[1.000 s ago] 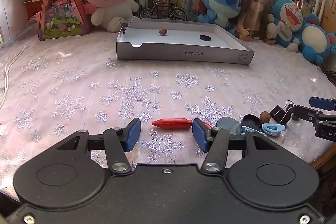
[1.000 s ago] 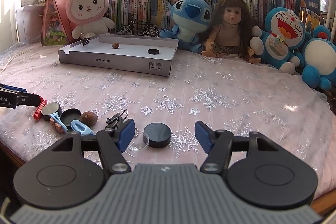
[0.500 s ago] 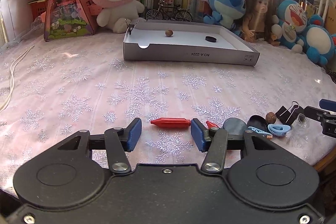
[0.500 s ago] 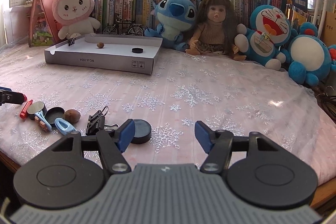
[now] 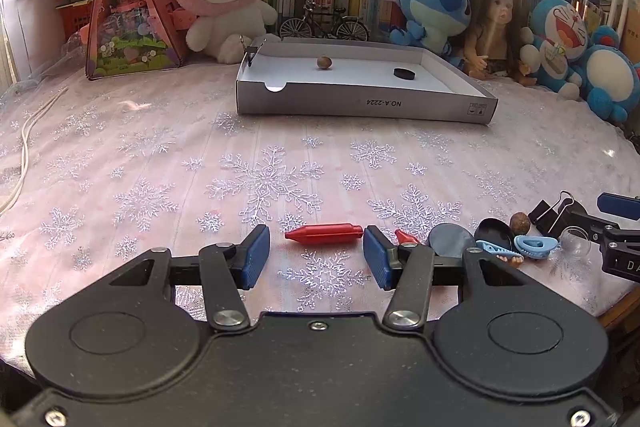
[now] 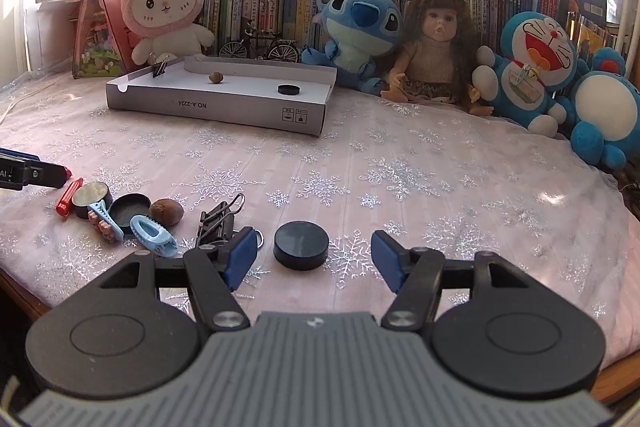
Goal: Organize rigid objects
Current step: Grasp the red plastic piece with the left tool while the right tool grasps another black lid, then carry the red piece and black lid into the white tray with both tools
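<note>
— Two grippers over the desk (image 5: 160, 155); what is each one doing?
— The left gripper (image 5: 316, 257) has its jaws apart, and the red crayon-like stick (image 5: 324, 233) lies flat on the snowflake cloth just beyond the tips, its right end close to the right pad, not pinched. The right gripper (image 6: 312, 257) also stands with jaws spread, the black puck (image 6: 301, 245) sitting on the cloth between them, untouched.
— And the other small things?
— A cluster lies between the two grippers: a nut (image 6: 167, 211), a blue clip (image 6: 153, 231), black binder clips (image 6: 218, 223) and two dark round lids.
— The box?
— The grey box (image 5: 360, 105) at the back holds a nut, a puck and a binder clip on its rim.
</note>
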The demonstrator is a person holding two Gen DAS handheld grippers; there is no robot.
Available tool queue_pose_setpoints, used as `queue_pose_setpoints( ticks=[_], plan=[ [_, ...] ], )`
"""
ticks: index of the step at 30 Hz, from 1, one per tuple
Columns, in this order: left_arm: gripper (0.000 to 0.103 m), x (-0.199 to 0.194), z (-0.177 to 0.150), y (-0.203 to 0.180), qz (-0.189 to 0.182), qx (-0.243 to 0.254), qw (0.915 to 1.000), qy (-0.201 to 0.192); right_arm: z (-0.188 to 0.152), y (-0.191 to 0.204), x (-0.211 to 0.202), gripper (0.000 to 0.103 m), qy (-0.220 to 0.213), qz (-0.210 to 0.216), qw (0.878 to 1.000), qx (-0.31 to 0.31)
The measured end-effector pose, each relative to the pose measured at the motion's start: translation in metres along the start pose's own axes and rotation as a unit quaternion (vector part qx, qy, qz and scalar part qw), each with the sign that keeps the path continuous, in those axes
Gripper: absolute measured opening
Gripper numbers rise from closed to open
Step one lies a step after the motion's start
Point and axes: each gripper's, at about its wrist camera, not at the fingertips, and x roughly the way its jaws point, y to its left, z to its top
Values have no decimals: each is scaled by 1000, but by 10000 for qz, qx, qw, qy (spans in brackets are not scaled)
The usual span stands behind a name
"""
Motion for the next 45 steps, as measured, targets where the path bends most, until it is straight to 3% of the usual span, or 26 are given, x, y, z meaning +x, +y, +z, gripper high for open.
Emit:
queue_pose_setpoints(
  ticks=[13,16,22,34,45],
  plan=[
    [43,4,0,-6,-53,64,10000,-56,0,2,5,71,-34,-151,9999,12],
    [42,5,1,-8,-55,109,9999,-70,0,-1,7,64,25,-109,9999,106],
    [42,3,3,-13,-21,202,9997,-130,0,-2,9,39,129,29,9997,219],
    [42,9,29,-12,-107,247,9994,-228,17,-11,12,38,43,-19,9994,335],
    [42,22,72,-11,-210,203,9988,-402,53,-17,28,38,8,224,9982,554]
  ],
)
